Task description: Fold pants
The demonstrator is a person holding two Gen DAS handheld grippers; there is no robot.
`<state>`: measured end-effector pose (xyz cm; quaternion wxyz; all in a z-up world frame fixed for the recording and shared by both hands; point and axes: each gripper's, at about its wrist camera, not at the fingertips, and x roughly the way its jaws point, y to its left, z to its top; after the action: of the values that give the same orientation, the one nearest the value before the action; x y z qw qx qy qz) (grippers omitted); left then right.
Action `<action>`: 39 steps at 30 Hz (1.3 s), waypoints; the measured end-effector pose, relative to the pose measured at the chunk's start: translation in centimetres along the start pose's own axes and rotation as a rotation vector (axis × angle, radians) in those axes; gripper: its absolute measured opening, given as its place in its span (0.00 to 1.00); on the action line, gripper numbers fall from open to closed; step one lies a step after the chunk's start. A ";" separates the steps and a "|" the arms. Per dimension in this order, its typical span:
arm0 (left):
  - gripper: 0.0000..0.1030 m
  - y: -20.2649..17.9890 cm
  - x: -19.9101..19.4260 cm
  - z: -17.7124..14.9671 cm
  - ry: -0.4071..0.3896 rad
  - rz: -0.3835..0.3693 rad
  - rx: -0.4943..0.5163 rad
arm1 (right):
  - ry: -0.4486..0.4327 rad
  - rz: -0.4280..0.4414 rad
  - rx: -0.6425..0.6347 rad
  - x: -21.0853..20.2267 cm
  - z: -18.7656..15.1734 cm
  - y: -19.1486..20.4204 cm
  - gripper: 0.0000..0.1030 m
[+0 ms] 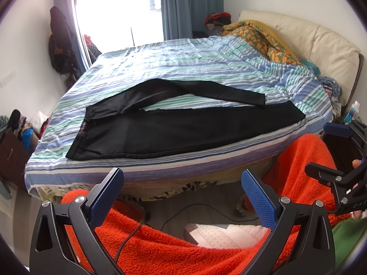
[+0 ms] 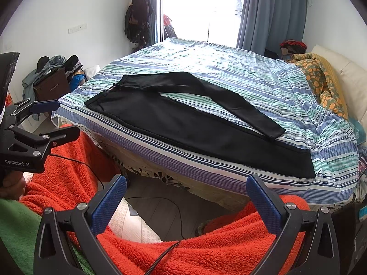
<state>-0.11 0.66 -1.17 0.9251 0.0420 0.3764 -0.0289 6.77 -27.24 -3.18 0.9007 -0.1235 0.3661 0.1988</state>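
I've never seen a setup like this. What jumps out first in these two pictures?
A pair of black pants lies spread on the blue, green and white striped bedspread, near the bed's front edge, one leg angled away from the other. In the foreground, fuzzy bright orange fleece fills the bottom, framed by the open left gripper and open right gripper with blue textured pads, both short of the bed.

Right gripper [image 1: 332, 151]: cut off by the right edge of the left wrist view, its jaw gap not readable there. Left gripper [image 2: 55, 119]: partly cut by the left edge of the right wrist view. Hand [image 2: 11, 183] on its grip: mostly hidden. Bottle [image 1: 352, 112] beside the bed: label too small to be read.
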 end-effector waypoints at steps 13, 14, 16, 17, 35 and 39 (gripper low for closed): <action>0.99 -0.1 0.0 0.2 0.001 0.001 0.001 | 0.001 0.000 0.000 0.2 -0.1 -0.2 1.00; 0.99 -0.1 0.0 0.1 0.003 0.000 0.001 | 0.001 0.000 0.000 0.3 -0.1 -0.2 1.00; 0.99 0.0 0.0 0.1 0.005 0.001 0.001 | 0.001 0.000 -0.002 0.2 -0.1 -0.3 1.00; 0.99 0.0 0.1 0.1 0.006 0.001 0.001 | 0.002 0.000 -0.003 0.2 -0.1 -0.3 1.00; 0.99 0.3 0.2 0.6 0.020 0.016 -0.012 | -0.112 -0.067 0.060 -2.0 0.7 -1.8 1.00; 0.99 0.3 0.2 0.6 0.024 0.020 -0.016 | -0.113 -0.064 0.069 -2.1 0.9 -1.9 1.00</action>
<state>0.48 0.94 -0.91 0.9210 0.0386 0.3873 -0.0161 6.83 -29.14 -0.92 0.9296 -0.0925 0.3171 0.1636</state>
